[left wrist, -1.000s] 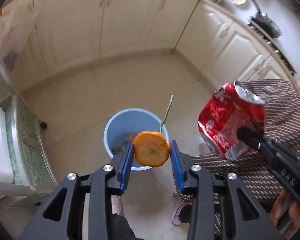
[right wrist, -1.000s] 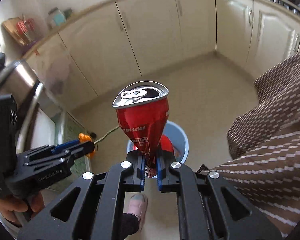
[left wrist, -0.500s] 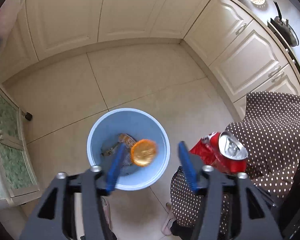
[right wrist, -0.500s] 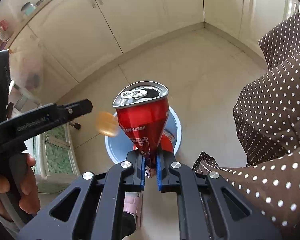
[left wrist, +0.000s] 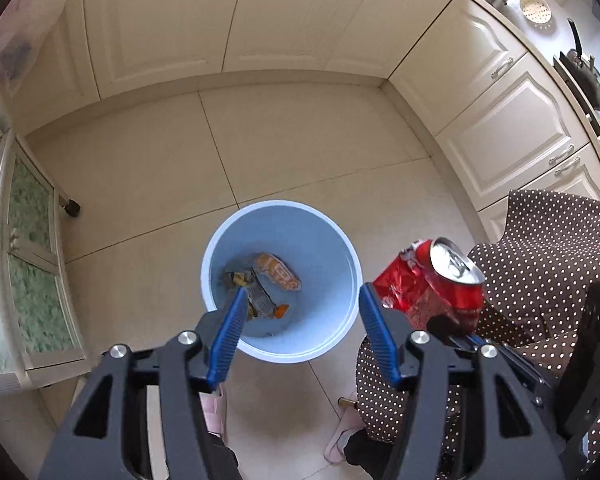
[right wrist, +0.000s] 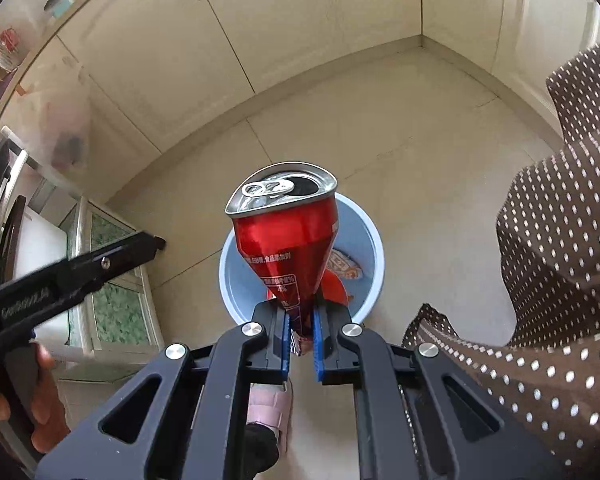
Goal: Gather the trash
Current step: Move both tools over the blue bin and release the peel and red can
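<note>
A light blue bin (left wrist: 324, 256) stands on the tiled floor below me. In it lie an orange wrapper (left wrist: 278, 270), dark scraps and an orange peel piece (left wrist: 281, 311). My left gripper (left wrist: 303, 292) hangs open over the bin mouth with nothing between its blue pads. To its right is a crushed red can (left wrist: 432, 284), pinched at its flattened lower end by my right gripper (right wrist: 300, 314), which is shut on it. In the right wrist view the can (right wrist: 288, 240) points top-up over the bin (right wrist: 374, 240), and the left gripper (right wrist: 148, 246) shows at the left.
Cream cabinet doors line the far walls. A glass-fronted cabinet (left wrist: 28, 280) stands at the left. The person's brown dotted garment (left wrist: 540, 260) fills the right, pink slippers (left wrist: 216, 412) are below, and a hand (right wrist: 40, 400) holds the left gripper.
The left gripper opened and the orange slice fell from it into the bin. Both grippers sank closer to the bin. The can stayed gripped.
</note>
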Demonstrator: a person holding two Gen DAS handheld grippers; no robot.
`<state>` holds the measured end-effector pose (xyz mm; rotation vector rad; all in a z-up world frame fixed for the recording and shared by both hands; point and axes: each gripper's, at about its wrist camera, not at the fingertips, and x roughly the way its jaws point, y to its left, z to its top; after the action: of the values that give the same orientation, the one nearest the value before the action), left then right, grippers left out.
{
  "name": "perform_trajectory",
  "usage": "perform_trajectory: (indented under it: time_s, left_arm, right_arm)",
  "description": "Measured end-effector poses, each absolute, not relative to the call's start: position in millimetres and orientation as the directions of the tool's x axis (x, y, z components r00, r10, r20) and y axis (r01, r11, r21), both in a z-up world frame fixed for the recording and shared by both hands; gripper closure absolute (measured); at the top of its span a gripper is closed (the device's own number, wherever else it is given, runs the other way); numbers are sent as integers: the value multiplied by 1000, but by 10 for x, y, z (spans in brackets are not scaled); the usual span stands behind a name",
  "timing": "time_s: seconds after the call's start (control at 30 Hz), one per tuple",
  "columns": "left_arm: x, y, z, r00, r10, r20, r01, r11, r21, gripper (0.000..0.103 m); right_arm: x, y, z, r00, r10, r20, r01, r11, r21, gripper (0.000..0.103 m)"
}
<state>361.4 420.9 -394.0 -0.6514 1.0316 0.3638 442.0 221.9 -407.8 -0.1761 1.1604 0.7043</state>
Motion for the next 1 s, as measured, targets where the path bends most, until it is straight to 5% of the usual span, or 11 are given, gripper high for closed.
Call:
perform_trajectory:
  time_s: [0.57, 1.0]
  left_arm:
    - [3471, 4148, -3469, 545, -12, -838, -541, 759, -363, 46]
    - [3175, 3393, -2469, 670, -32, -741, -393, 832, -392, 46]
  right_arm:
    - [4466, 2292, -3654, 262, 479, -838, -594, 764, 252, 80]
    - [3802, 1498, -2400, 515, 470, -717, -578, 808, 115, 70]
